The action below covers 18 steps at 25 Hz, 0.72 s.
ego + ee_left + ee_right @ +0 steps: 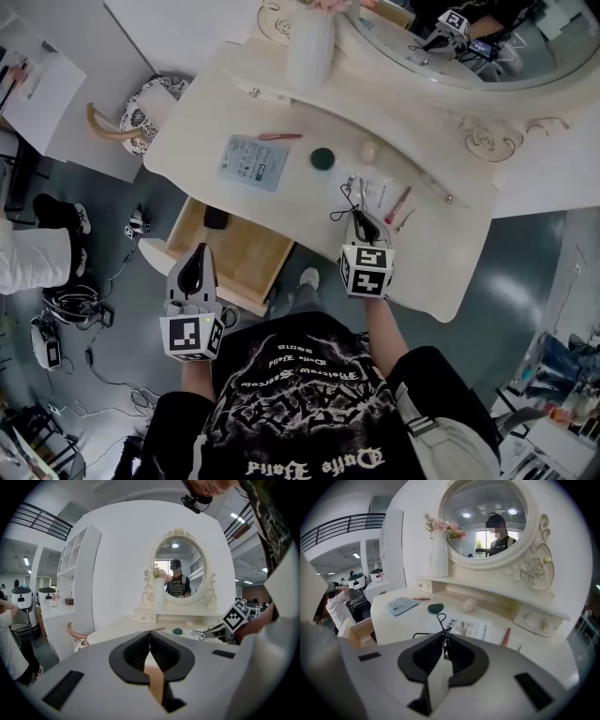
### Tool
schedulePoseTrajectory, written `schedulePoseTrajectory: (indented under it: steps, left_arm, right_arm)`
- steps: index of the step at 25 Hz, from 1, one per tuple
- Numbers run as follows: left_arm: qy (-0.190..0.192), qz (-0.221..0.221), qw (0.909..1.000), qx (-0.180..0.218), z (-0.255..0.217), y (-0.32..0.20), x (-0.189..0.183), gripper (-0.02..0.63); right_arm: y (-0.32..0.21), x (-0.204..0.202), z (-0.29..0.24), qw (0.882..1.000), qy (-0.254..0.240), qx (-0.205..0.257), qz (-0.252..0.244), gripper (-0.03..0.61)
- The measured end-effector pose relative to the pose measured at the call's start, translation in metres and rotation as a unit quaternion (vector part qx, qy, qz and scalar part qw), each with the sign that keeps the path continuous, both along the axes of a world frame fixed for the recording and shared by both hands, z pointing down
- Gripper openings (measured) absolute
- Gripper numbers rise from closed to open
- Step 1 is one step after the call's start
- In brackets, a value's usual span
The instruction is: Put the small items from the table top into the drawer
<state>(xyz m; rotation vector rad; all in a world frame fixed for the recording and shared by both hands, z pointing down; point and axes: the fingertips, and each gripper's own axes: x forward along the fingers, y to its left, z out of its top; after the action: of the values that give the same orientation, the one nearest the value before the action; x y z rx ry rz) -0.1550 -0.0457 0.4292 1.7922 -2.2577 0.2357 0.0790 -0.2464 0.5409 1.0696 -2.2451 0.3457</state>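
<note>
1. Black printed T-shirt (309, 403) sits closest to the lens in the head view, with both forearms reaching forward from it.
2. Head view: left tool (199, 253) is at the front left corner of the open drawer (246, 262). A small black item (216, 217) lies at the drawer's far left.
3. Head view: right tool (359, 217) is over the near part of the cream surface (206, 131). A black wire-loop item (342, 200) sticks out of its tips beside a clear packet (377, 192).
4. Also on the surface: blue-and-white packet (253, 161), pink pen (279, 137), dark green round piece (322, 157), pale egg-shaped piece (370, 150), red stick (398, 204).
5. Left gripper view: left tool's jaws meet tip to tip with nothing between them. The oval mirror (180, 573) is ahead.
6. Right gripper view: right tool's jaws are clamped on the black wire-loop item (439, 617), one loop poking past the tips. I cannot tell whether it touches the surface.
</note>
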Motion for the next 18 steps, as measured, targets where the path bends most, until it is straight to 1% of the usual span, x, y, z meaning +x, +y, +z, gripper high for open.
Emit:
schedulePoseTrajectory:
  steps: [10,18]
  left_arm:
    - [0.018,-0.030,0.9993,0.016,0.001,0.015,-0.010,0.015]
    - [0.021,-0.052,0.9983,0.016,0.004,0.031,-0.018,0.015]
  right_arm:
    - [0.015,-0.019,-0.016,0.999,-0.005,0.013,-0.039,0.043]
    - [0.024,-0.034,-0.017,0.998,-0.005,0.014,-0.061,0.043]
